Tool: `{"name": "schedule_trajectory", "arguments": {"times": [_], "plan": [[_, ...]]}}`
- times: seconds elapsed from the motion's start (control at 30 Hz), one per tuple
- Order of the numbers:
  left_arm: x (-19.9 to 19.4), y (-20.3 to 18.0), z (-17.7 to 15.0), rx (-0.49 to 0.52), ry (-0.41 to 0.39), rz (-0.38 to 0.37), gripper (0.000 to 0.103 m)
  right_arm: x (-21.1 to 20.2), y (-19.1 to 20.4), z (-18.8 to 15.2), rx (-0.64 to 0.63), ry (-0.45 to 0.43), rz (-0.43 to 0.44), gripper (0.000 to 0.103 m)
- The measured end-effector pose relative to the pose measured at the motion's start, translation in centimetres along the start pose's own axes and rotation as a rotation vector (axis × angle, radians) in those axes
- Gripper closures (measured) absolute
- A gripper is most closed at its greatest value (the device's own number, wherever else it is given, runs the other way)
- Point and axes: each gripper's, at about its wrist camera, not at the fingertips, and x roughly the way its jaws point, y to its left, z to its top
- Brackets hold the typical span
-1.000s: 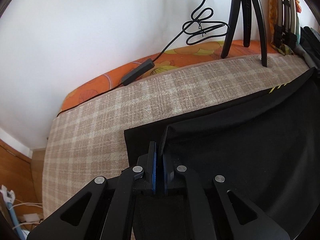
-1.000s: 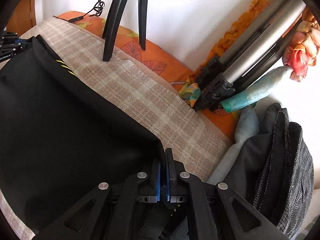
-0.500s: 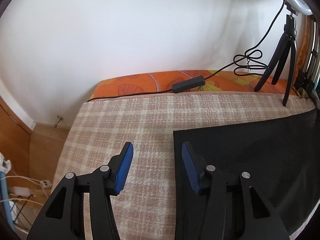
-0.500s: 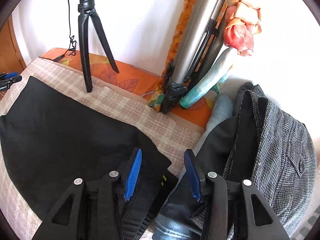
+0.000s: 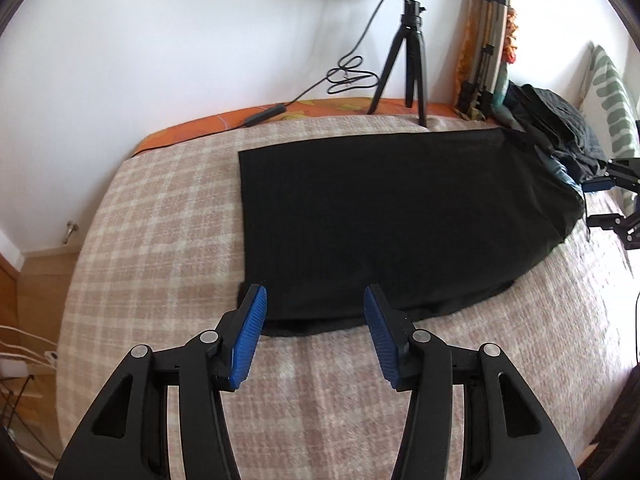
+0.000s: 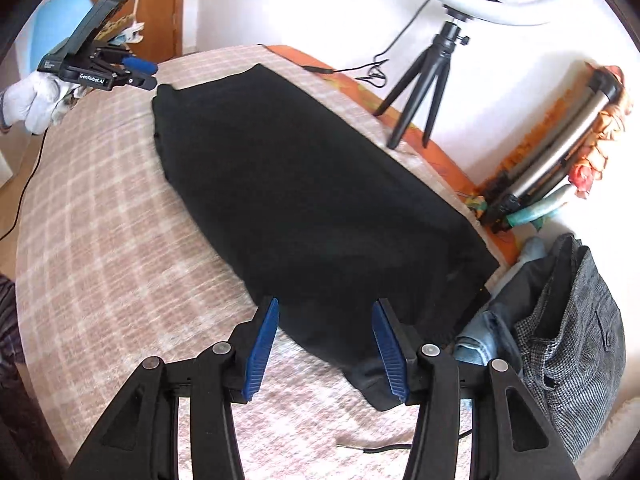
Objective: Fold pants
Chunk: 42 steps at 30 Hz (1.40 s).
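The black pants [image 5: 384, 216] lie flat, folded lengthwise, on the plaid bed cover [image 5: 152, 248]; they also show in the right wrist view [image 6: 304, 200]. My left gripper [image 5: 315, 300] is open and empty, held above the near edge of the pants at the leg end. My right gripper [image 6: 325, 312] is open and empty above the near edge at the waist end. The right gripper also shows at the far right of the left wrist view [image 5: 604, 200], and the left gripper shows in the right wrist view [image 6: 140, 74], held by a white-gloved hand.
A ring light on a black tripod [image 5: 408, 68] stands at the bed's far edge by the wall, with a cable [image 5: 348, 78]. A folded metal stand [image 6: 552, 148] leans on the wall. A pile of clothes [image 6: 560, 320] lies beside the waist end.
Both grippers were shut on the pants one second ago. They let go, opened, and pulled back and up; the pants now lie flat on the bed.
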Motion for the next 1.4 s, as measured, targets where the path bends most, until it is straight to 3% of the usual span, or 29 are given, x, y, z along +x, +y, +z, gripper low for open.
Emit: {"name": "schedule_trajectory", "arguments": {"times": [0.07, 0.17, 0.3, 0.47, 0.53, 0.57, 0.67, 0.8, 1.0, 1.03, 1.13, 1.17, 1.3, 1.4], "plan": [[0.2, -2.4, -0.7, 0.040, 0.015, -0.062, 0.054, 0.4, 1.3, -0.3, -0.025, 0.016, 0.021, 0.049], [1.0, -5.9, -1.1, 0.111, 0.039, -0.140, 0.054, 1.8, 2.9, -0.7, -0.079, 0.052, -0.013, 0.049], [2.6, -8.3, -0.4, 0.151, 0.064, -0.192, 0.054, 3.4, 3.6, -1.1, -0.130, 0.078, -0.073, 0.049], [3.8, -9.8, 0.0, 0.177, 0.084, -0.191, 0.054, 5.0, 4.1, -1.4, -0.225, 0.095, -0.161, 0.051], [3.9, -10.1, 0.0, 0.178, 0.083, -0.190, 0.054, 4.9, 3.9, -1.1, -0.236, 0.086, -0.175, 0.068], [3.9, -10.2, 0.1, 0.181, 0.079, -0.192, 0.054, 4.9, 3.6, -0.8, -0.227, 0.089, -0.172, 0.081], [4.2, -11.0, 0.5, 0.207, 0.075, -0.194, 0.054, 4.5, 2.4, 0.2, -0.167, 0.075, -0.143, 0.091], [5.0, -12.4, 0.9, 0.231, 0.083, -0.207, 0.054, 4.0, 0.7, 1.3, -0.090, 0.060, -0.109, 0.099], [6.5, -14.0, 2.1, 0.227, 0.067, -0.215, 0.054, 3.2, -0.7, 2.1, -0.032, 0.037, -0.089, 0.100], [6.6, -14.0, 2.1, 0.222, 0.064, -0.220, 0.058, 3.2, -0.8, 2.1, -0.031, 0.037, -0.091, 0.100], [6.8, -14.4, 2.1, 0.228, 0.042, -0.200, 0.090, 3.3, -1.1, 2.2, -0.032, 0.038, -0.104, 0.100], [6.6, -14.4, 2.0, 0.228, 0.032, -0.214, 0.095, 3.3, -1.2, 2.1, -0.027, 0.039, -0.103, 0.100], [5.3, -14.9, 1.1, 0.306, -0.003, -0.243, 0.096, 3.5, -1.2, 1.6, -0.026, 0.054, -0.111, 0.100], [4.7, -14.7, 0.2, 0.335, 0.023, -0.268, 0.096, 3.8, -1.0, 0.7, -0.026, 0.079, -0.121, 0.100]]}}
